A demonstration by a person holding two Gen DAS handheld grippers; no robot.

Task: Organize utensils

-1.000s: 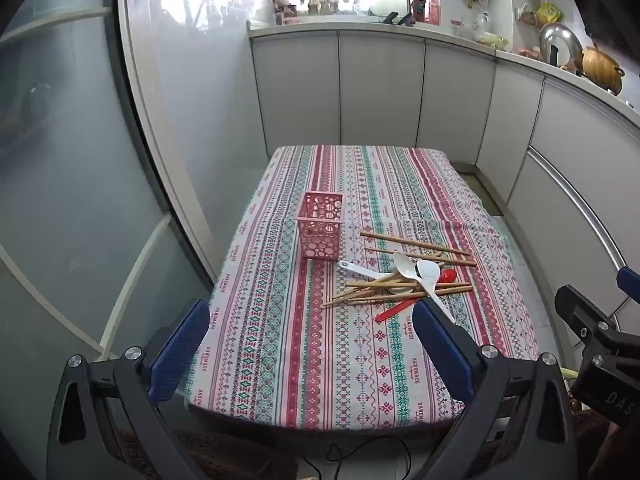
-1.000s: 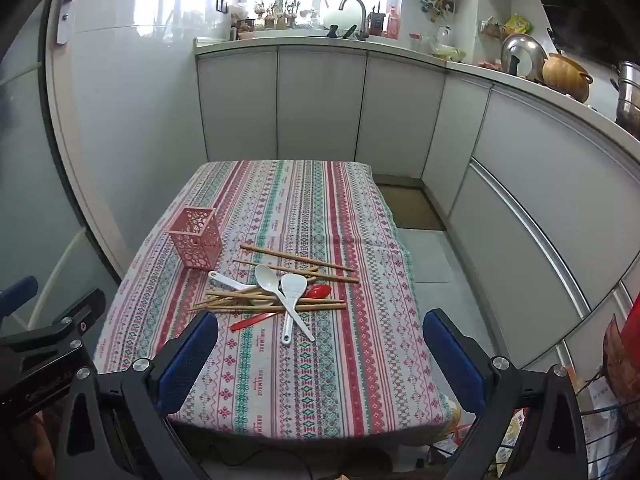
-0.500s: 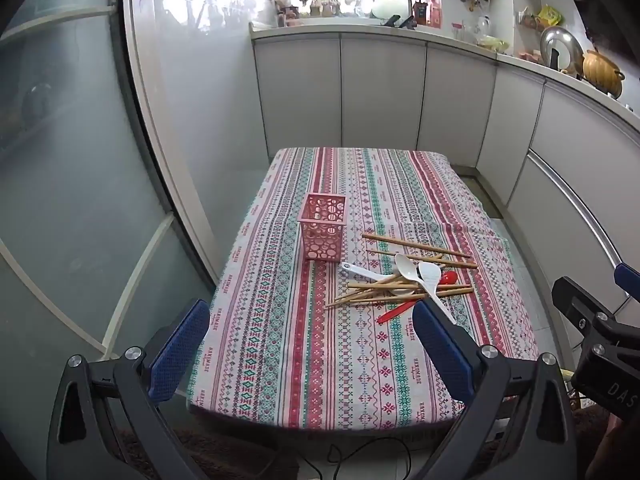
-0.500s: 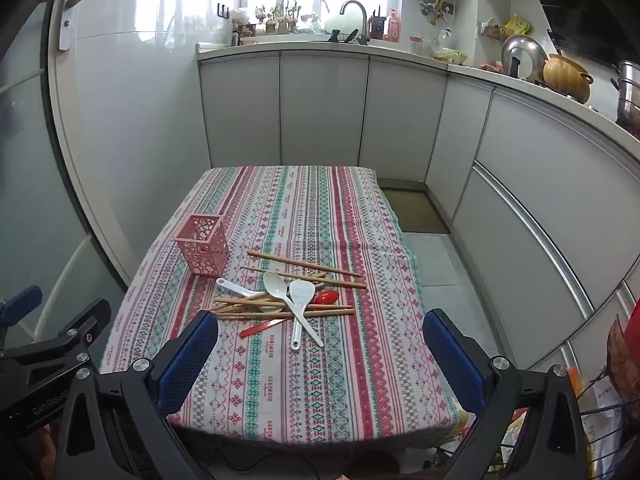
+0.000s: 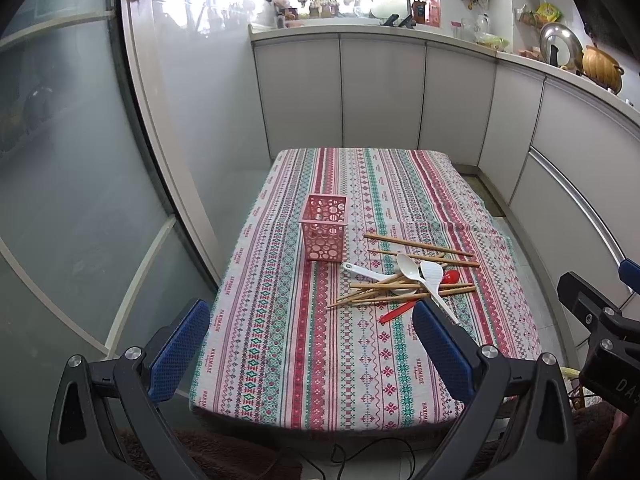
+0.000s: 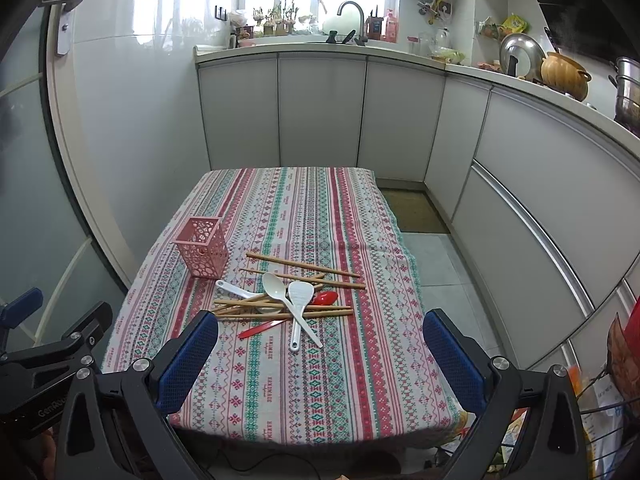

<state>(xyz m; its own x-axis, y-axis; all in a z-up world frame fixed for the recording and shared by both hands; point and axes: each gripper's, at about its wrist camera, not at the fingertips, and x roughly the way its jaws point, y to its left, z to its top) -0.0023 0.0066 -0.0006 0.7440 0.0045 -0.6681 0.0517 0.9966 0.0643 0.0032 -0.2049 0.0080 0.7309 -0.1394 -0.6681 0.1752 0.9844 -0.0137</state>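
With both the left tool (image 5: 308, 354) and right tool (image 6: 320, 354) spread apart, grasp the light, stiff, slippery chopsticks (image 6: 280, 314) ahead at mid-length.

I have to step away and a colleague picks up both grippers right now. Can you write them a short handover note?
Left gripper: open, empty, held short of the table's near edge.
Right gripper: open, empty, also over the near edge.
Pink holder: upright on the striped tablecloth, nothing visible inside.
Utensils: loose pile right of the holder, with wooden chopsticks, two white spoons crossed on top, a third white spoon and a red spoon partly underneath.
Done: nothing sorted yet.
Left: move every utensil into the holder; the top white spoons look easiest to take first.
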